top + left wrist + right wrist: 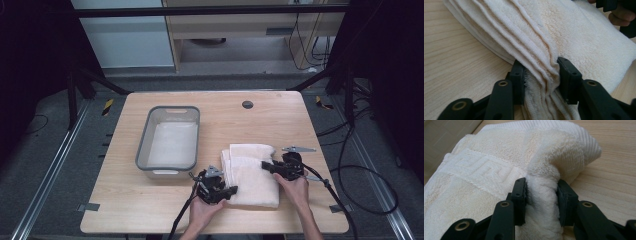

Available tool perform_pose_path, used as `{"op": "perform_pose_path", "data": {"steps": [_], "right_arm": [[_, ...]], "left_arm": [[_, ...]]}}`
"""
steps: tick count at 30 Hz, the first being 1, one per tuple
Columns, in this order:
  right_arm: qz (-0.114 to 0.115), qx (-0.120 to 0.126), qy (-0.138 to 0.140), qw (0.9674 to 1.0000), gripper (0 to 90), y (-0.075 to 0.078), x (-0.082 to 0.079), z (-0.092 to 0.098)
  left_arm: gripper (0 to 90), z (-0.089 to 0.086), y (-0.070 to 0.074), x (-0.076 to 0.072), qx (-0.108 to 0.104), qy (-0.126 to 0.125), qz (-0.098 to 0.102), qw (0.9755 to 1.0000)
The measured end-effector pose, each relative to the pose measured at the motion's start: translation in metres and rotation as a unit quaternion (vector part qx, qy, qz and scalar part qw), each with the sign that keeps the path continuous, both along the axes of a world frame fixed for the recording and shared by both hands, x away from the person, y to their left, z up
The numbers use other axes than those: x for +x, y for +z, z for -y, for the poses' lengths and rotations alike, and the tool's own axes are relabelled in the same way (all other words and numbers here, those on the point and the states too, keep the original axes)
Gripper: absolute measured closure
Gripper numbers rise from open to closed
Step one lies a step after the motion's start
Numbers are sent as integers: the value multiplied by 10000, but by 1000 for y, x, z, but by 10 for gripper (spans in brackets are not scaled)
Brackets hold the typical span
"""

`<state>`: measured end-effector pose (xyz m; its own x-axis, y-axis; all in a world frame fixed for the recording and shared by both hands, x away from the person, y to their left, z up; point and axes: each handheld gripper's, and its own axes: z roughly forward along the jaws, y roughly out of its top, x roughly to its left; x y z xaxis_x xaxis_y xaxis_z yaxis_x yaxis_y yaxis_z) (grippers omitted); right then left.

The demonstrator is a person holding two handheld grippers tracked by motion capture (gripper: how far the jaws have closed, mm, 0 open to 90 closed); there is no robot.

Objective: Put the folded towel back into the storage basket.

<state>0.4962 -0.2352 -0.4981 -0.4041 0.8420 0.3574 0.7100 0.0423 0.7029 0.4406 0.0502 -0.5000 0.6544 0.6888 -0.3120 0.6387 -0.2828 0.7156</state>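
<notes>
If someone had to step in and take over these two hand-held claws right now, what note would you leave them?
Left gripper: shut on the folded towel, pinching its layered edge on the person's left.
Right gripper: shut on a bunched fold at the towel's opposite side.
Towel: folded, lying on the table, to the right of the grey bin in the high view.
Done: both grips are on.
Left: the towel has not been lifted; likely it goes into the bin, which seems to hold something pale already.
</notes>
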Motion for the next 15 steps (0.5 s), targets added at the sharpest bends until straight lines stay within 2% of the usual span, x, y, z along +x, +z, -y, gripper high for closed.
{"op": "perform_pose_path", "data": {"steps": [4, 7, 8, 15], "right_arm": [[37, -7, 11, 10000, 684, 2, 0, 1], [99, -102, 26, 9999, 690, 5, -2, -1], [192, -166, 50, 9997, 696, 7, -3, 0], [286, -145, 27, 9995, 702, 16, -8, 0]], "left_arm": [[657, -1, 1, -1, -93, 46, -8, 9999], [672, -2, 3, -1, -170, 33, -24, 9998], [677, -3, 4, -1, -173, 32, 10, 9998], [683, -5, 11, -5, -203, -26, 136, 9997]]}}
